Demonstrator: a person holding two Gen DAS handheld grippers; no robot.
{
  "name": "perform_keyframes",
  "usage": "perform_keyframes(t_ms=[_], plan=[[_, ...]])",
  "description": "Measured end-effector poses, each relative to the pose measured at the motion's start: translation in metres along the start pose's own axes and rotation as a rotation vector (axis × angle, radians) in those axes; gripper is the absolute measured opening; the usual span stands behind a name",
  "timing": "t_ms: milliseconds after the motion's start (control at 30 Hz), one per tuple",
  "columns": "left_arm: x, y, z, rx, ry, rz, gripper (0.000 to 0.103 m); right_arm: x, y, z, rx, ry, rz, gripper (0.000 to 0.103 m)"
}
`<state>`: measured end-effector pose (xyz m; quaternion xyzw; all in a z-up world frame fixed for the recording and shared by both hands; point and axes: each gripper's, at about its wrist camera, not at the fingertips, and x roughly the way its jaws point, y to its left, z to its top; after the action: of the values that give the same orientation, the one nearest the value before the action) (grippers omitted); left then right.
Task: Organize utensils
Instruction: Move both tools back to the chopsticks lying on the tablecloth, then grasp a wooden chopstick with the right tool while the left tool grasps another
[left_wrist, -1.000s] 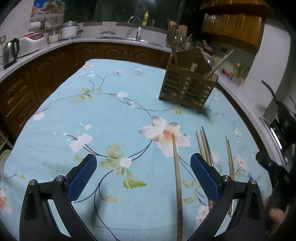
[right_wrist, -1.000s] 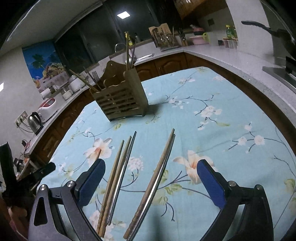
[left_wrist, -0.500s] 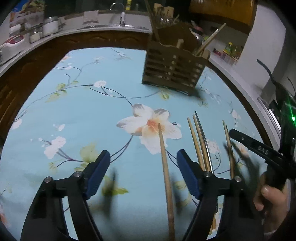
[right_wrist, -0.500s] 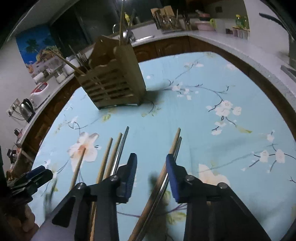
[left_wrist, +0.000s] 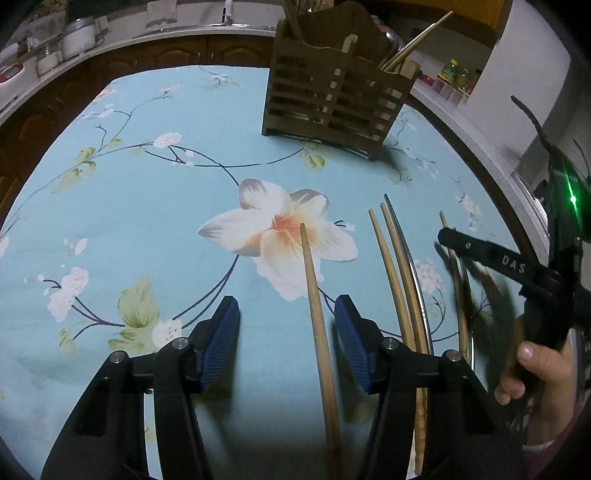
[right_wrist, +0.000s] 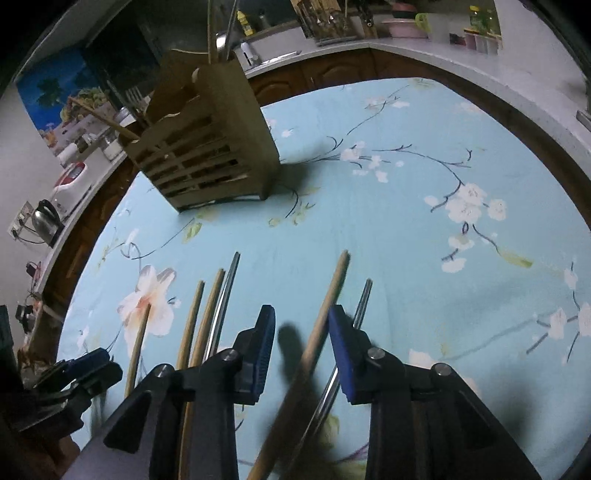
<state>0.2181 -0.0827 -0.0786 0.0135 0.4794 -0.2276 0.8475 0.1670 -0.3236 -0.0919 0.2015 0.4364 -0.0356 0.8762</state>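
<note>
A single wooden chopstick (left_wrist: 314, 302) lies on the flowered blue cloth between the pads of my left gripper (left_wrist: 287, 338). Its jaws are closing, with a gap still on both sides of the stick. My right gripper (right_wrist: 302, 343) stands narrow over another wooden chopstick (right_wrist: 328, 295), and its pads do not touch it. A metal chopstick (right_wrist: 364, 295) runs just behind the right pad. Between the two grippers lie two wooden chopsticks (right_wrist: 201, 317) and a metal one (right_wrist: 227, 288). The slatted wooden utensil holder (left_wrist: 332, 96) stands upright at the far side with sticks in it.
The table (right_wrist: 406, 229) is round, ringed by a pale counter (right_wrist: 480, 62) and dark cabinets. A kettle (right_wrist: 46, 221) and jars stand on the left counter. A hand (left_wrist: 532, 373) holds the right gripper's black frame (left_wrist: 517, 266) at the right edge of the left wrist view.
Both grippers came forward and down toward the chopsticks, and the holder looks nearer. Both pairs of jaws went from wide apart to narrow, each with a wooden chopstick now between them.
</note>
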Motion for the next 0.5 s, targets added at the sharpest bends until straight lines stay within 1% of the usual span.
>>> perform_keyframes(t_ms=[67,133,200,267,367,500], plan=[[0.002,0.000,0.003,0.000,0.001,-0.001,0.050,0.004,0.000,0.006,0.000,0.004,-0.005,0.031],[0.007,-0.001,0.006,0.009,0.012,-0.003,0.040,0.008,0.001,0.011,-0.003,0.005,-0.005,0.029],[0.011,-0.002,0.010,0.014,0.022,-0.013,0.034,0.011,0.002,0.012,-0.015,0.008,-0.006,0.023],[0.016,-0.002,0.015,0.007,0.032,-0.024,0.032,0.011,0.007,0.009,-0.043,0.017,0.000,0.023],[0.022,-0.006,0.022,0.011,0.037,-0.037,0.028,0.010,0.014,0.005,-0.078,0.050,0.021,0.011],[0.031,-0.019,0.029,0.075,0.046,-0.023,0.027,0.012,0.013,0.008,-0.080,0.055,0.023,0.011]])
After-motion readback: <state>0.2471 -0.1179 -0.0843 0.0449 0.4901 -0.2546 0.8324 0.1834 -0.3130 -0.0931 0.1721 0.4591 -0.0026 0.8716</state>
